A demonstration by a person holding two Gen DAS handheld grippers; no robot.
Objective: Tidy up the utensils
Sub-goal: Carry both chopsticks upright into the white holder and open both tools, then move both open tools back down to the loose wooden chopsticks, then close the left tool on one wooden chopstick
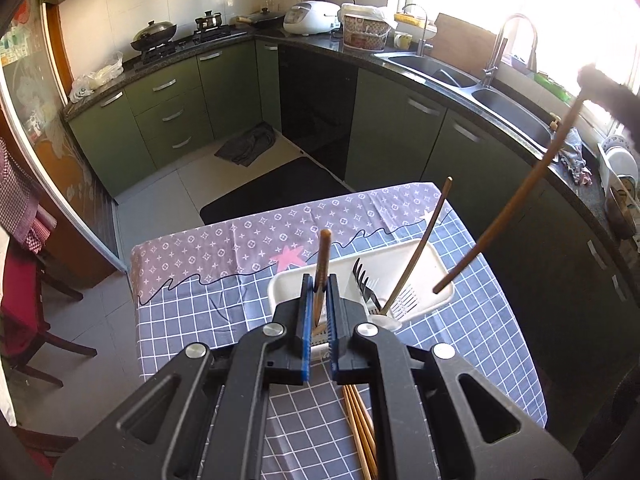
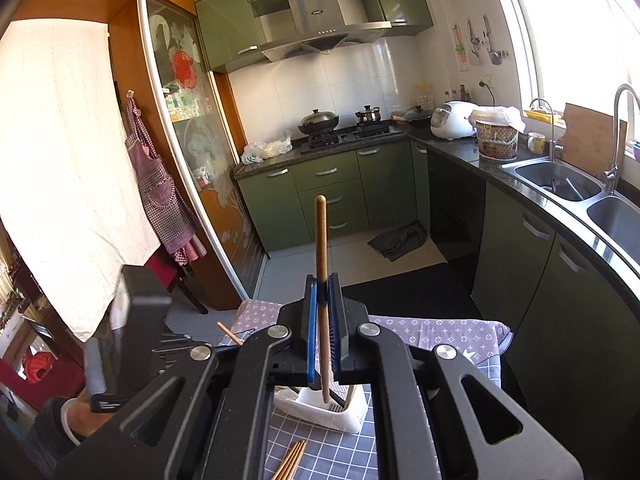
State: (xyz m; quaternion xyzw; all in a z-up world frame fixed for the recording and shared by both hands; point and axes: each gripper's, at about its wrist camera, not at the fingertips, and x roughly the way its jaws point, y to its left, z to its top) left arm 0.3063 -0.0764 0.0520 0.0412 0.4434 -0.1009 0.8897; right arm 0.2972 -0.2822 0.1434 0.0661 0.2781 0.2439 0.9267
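Above holder [image 2: 320,410], right-gripped wooden stick [image 2: 321,248] upright.

White holder [image 1: 440,276] on table; wooden handles [image 1: 322,268] upright inside; loose chopsticks [image 1: 360,428] at 6 o'clock.

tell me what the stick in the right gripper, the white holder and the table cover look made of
Stick: likely wood or bamboo, brown and matte with a rounded end. White holder: seemingly moulded plastic, smooth with slotted drain openings. Table cover: probably fabric or soft vinyl, since its printed grid and star pattern shows creases and drapes over the edge. The right gripper is shut on the stick.
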